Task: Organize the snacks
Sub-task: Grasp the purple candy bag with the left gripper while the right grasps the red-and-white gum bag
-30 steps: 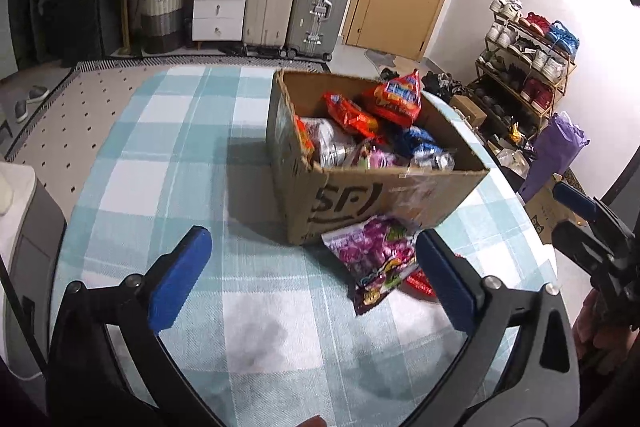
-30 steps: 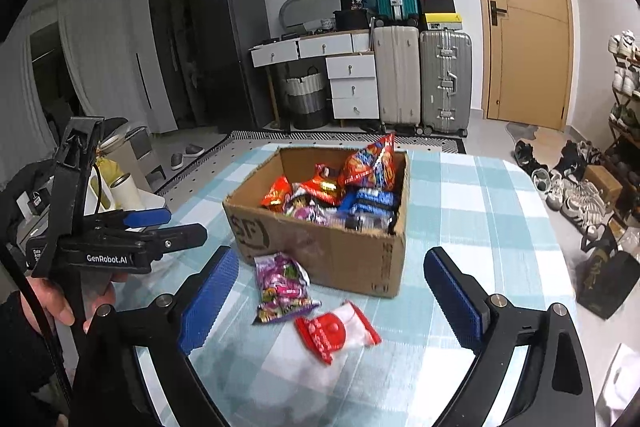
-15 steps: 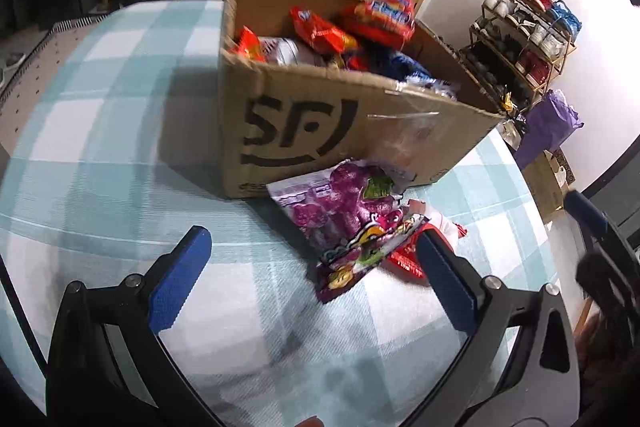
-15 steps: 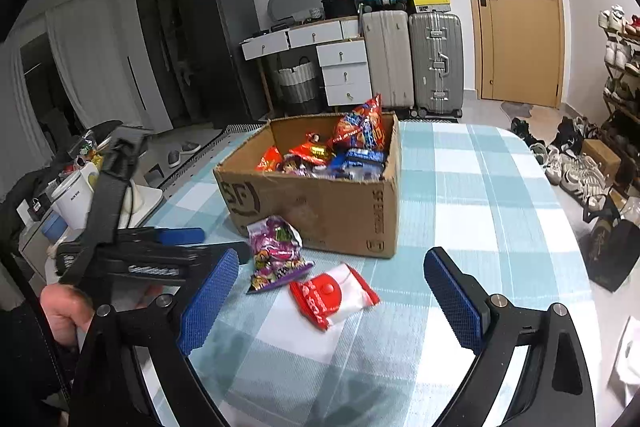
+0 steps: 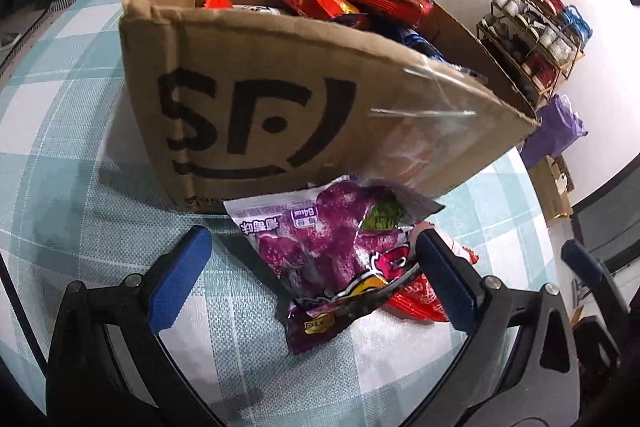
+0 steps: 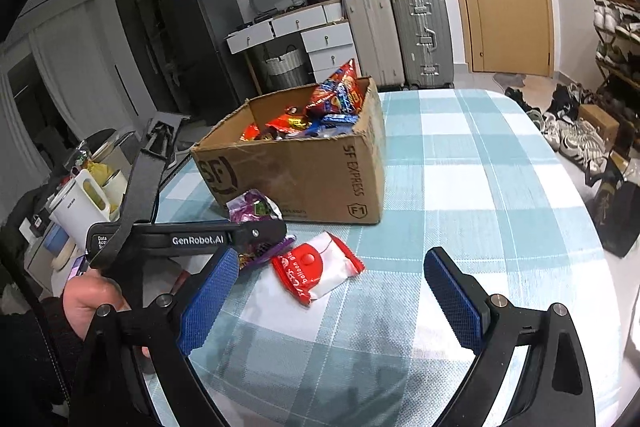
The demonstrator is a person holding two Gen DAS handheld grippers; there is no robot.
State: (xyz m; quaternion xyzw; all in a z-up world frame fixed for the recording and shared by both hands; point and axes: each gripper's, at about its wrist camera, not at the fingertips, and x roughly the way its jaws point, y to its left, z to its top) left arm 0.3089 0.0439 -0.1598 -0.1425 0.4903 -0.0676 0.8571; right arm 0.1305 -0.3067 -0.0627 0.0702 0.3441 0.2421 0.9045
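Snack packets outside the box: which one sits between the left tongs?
The purple packet, leaning against the box. The left tongs straddle it, open. The red-and-white packet lies flat beside it, partly underneath.

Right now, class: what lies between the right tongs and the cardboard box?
The red-and-white packet lies on the checked cloth between the right tongs and the box, seen in the right wrist view.

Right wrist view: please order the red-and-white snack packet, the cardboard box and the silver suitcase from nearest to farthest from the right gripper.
1. Red-and-white snack packet: on the tablecloth, just ahead of the right gripper.
2. Cardboard box: behind the packet, mid-table.
3. Silver suitcase: on the floor beyond the table, beside the door.
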